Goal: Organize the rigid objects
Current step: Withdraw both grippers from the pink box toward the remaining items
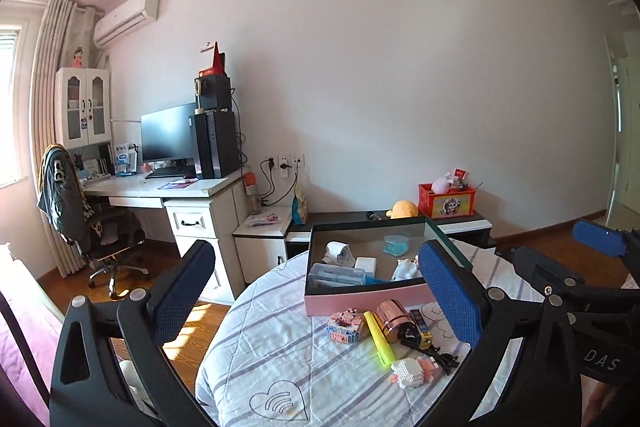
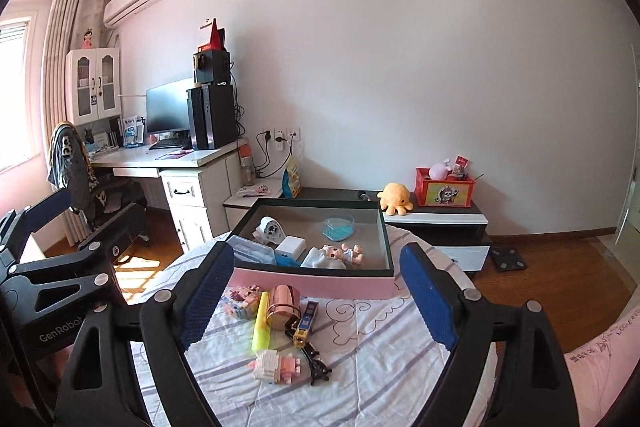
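A white desk with a monitor stands on sunlit wooden floor.

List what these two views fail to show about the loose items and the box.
- Left wrist view: right finger pad hides the box's right corner.
- Right wrist view: left pad covers part of the pink block toy.
- Black cable: too small to identify.

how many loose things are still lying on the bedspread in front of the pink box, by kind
brick-built toys: 2
yellow highlighter: 1
rose-gold tin: 1
small blue-and-yellow box: 1
black clip or cable: 1
total: 6
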The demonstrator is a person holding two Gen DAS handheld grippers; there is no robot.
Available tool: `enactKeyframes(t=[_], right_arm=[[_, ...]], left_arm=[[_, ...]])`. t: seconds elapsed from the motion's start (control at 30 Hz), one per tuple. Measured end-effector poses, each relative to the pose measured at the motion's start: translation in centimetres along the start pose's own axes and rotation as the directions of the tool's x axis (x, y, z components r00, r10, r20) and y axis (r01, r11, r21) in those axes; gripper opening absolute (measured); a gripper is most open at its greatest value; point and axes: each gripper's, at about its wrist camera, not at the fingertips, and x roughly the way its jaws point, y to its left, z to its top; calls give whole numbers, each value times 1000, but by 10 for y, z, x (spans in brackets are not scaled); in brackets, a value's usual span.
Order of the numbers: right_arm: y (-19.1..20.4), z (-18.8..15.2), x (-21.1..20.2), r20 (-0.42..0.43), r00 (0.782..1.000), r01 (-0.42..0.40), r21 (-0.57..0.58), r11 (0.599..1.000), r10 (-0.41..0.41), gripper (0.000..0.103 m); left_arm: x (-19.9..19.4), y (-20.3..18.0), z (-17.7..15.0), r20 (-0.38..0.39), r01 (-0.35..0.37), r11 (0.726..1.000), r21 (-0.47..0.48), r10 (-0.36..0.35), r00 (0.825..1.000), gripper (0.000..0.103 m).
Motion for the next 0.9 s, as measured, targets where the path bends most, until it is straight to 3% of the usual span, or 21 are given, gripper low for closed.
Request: enactKeyframes(t=[0.3,0.6,0.73,0.9], right_arm=[[-6,-19,-51,16,999,43,19,999,-43,87],[-6,-22,-63,21,998,61,16,998,-61,90],[-10,-28,-55,8,998,65,23,998,-65,103],[-20,-43,-29,-60,996,64,36,997,-61,103]], left_arm=[[-40,-5,-13,-17,56,998,-10,-56,998,103],[-48,-7,-18,-17,65,998,-9,-65,998,103],[-36,-5,-25,-66,102,995,-24,-103,992,103],[-4,-6,-46,-188,135,990,-32,-138,972,103]])
